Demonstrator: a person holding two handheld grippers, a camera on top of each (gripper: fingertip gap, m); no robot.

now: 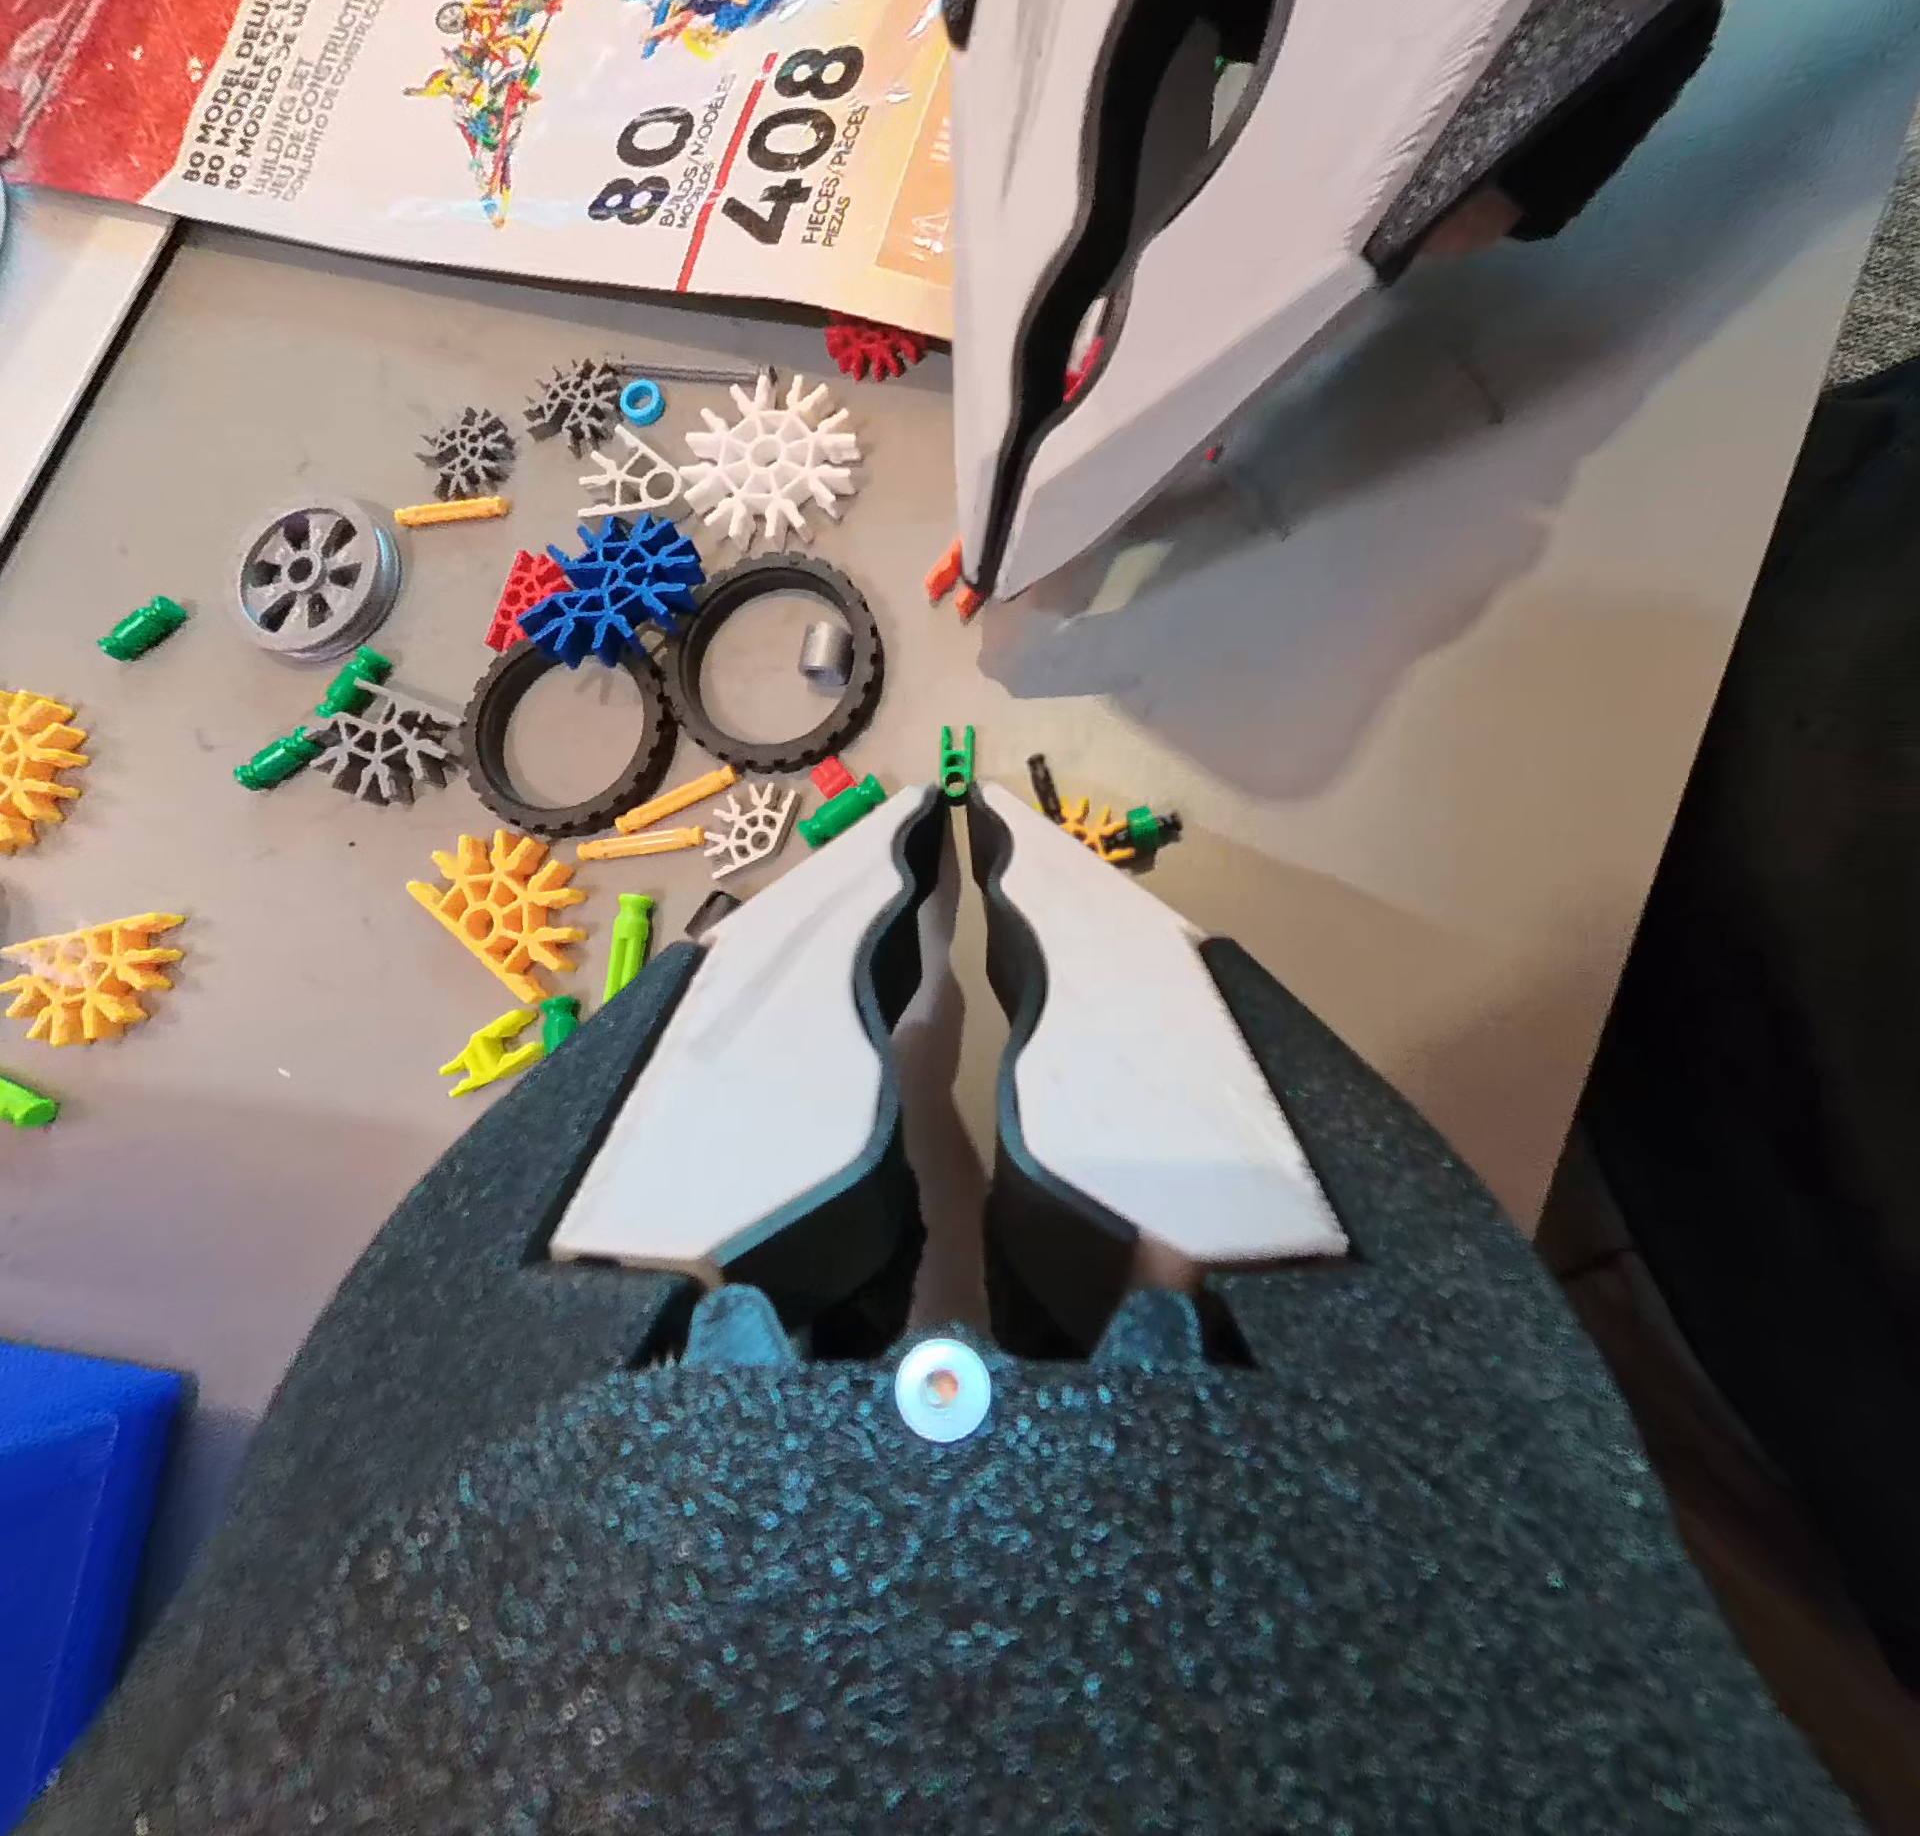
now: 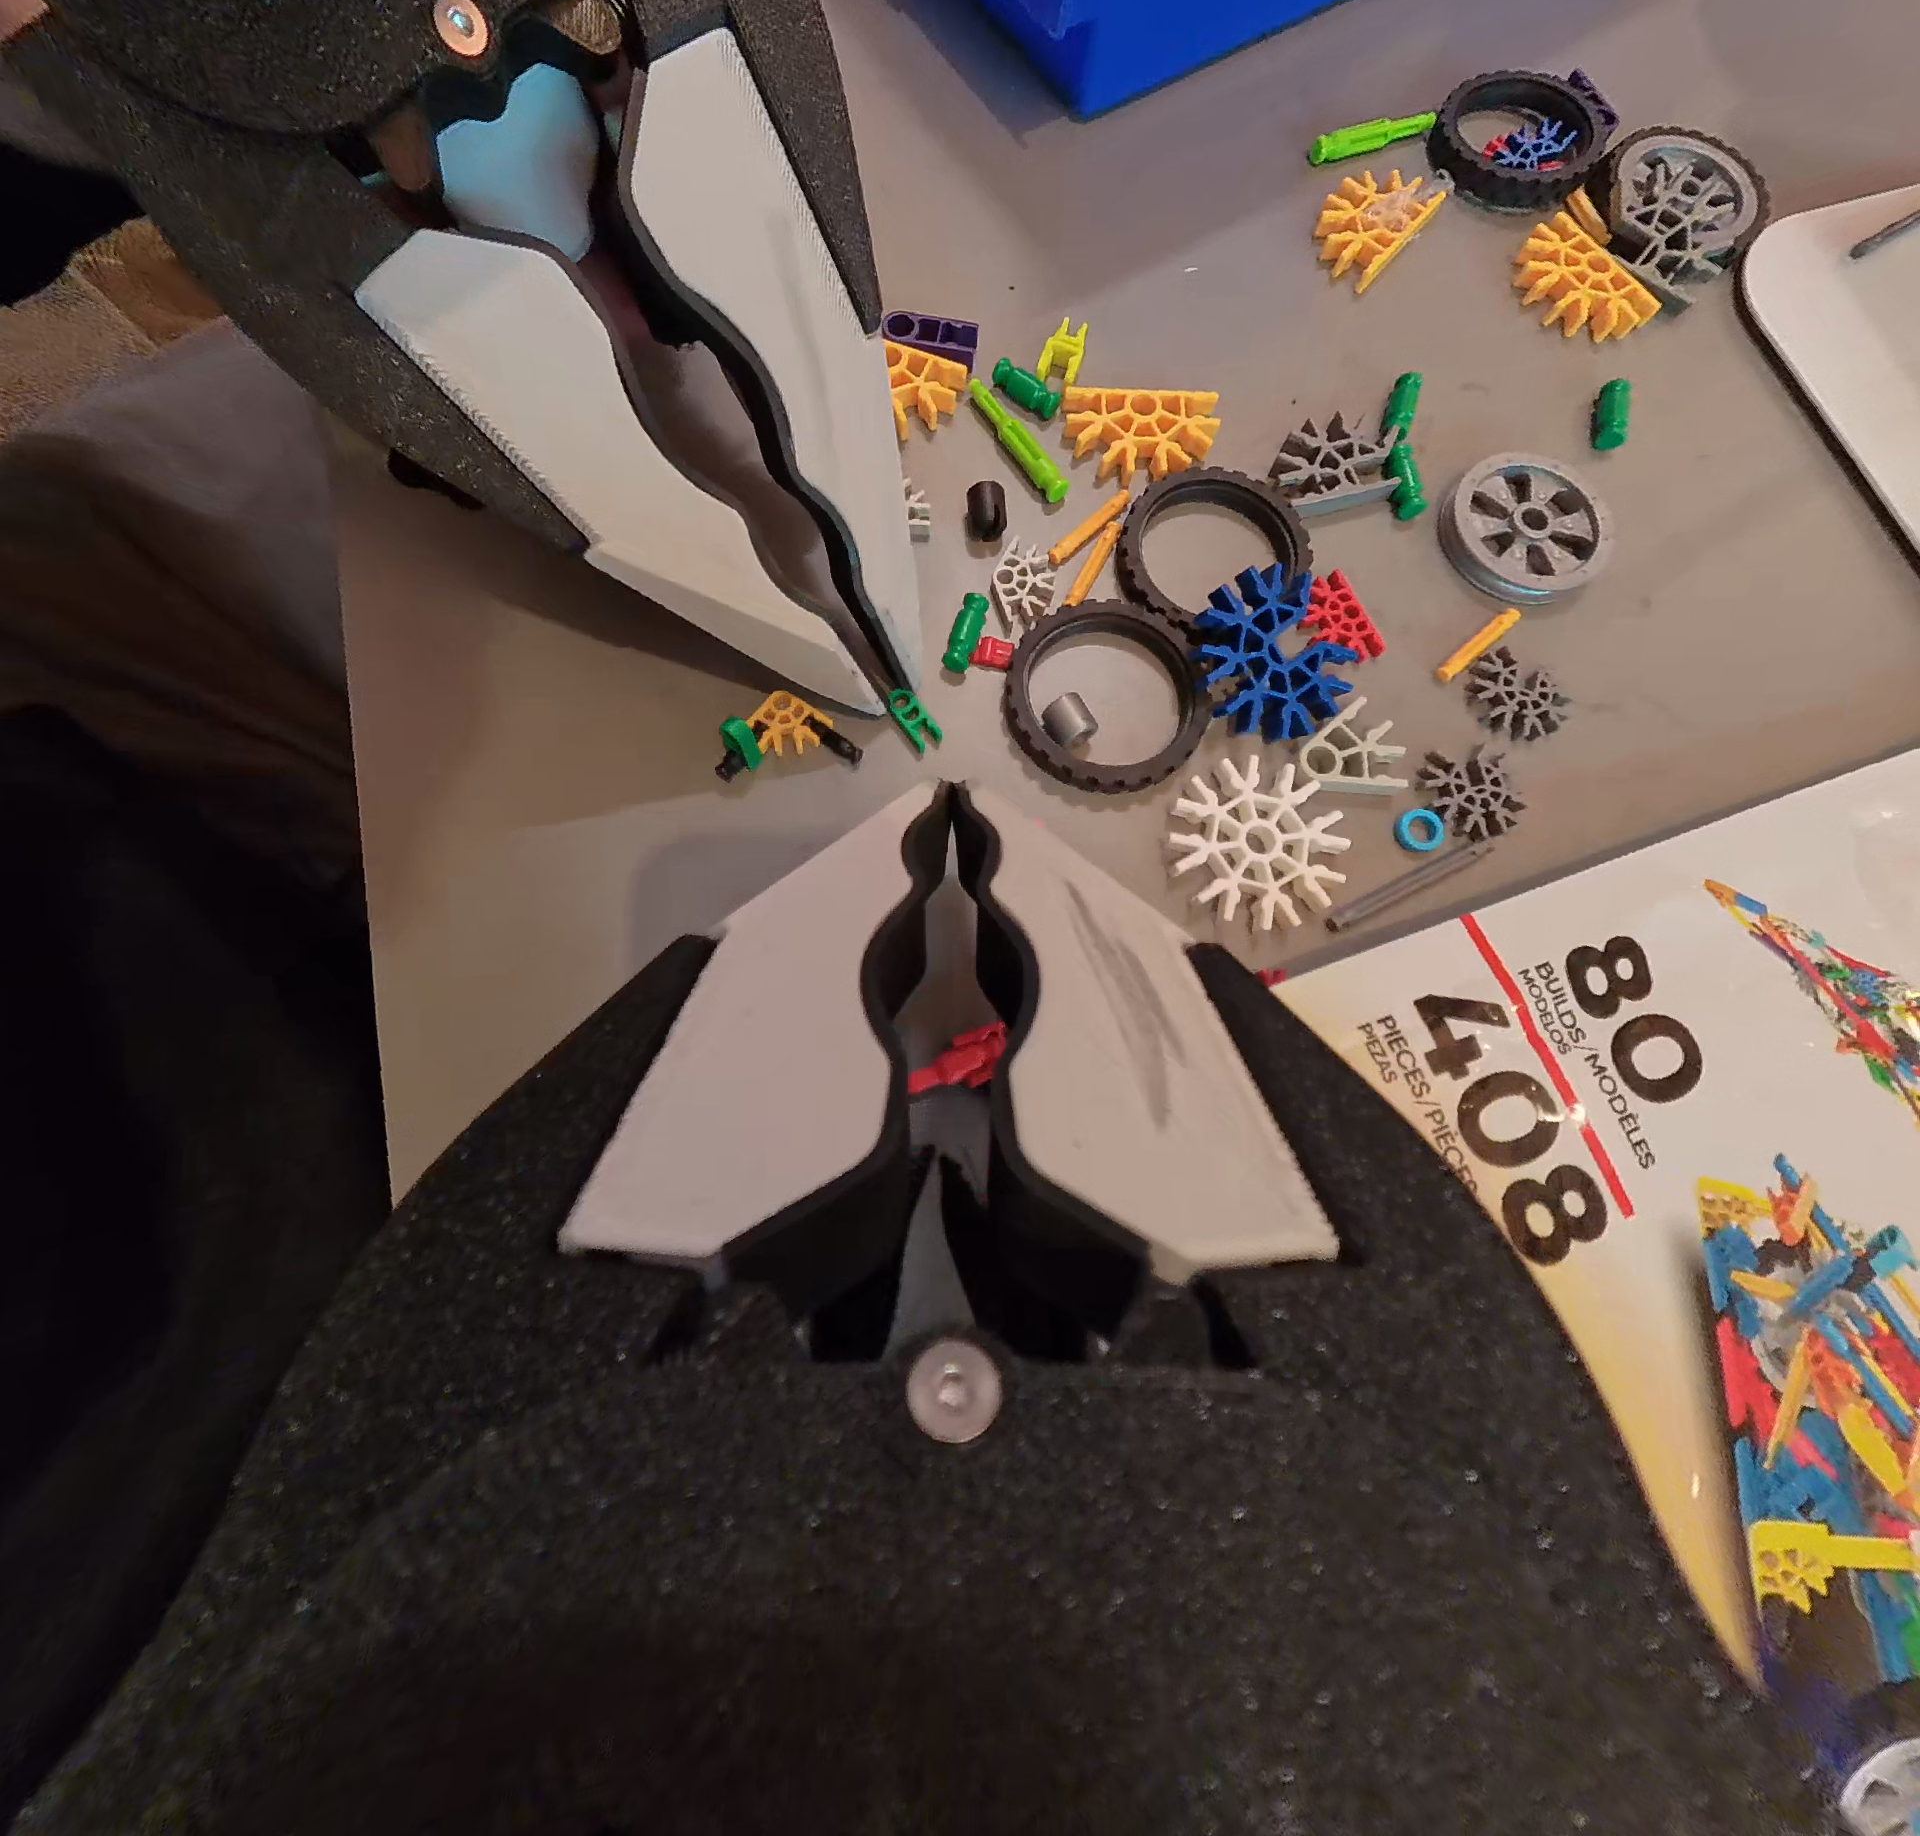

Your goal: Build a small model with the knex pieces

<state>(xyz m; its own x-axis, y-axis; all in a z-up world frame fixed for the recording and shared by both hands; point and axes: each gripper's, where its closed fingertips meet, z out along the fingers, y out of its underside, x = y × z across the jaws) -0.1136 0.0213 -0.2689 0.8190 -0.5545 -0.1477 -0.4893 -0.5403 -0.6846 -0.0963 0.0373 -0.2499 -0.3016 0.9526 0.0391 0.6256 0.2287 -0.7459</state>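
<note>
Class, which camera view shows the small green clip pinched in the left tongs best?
The right wrist view: the green clip shows side-on, sticking out from the left tongs, which are shut on it. The left wrist view shows only its forked end past the tips.

My left tongs pinch a small clip at the tips, w/ the table underneath. My right tongs sit opposite, tips near that clip, just apart. A short connector shows betw. my right fingers, further back. Two tyres lie side by side just beyond the clip, a small sleeve inside one. Big snowflake piece next to the tyres, box past it. Wheel hub on the far side of the tyres.
</note>
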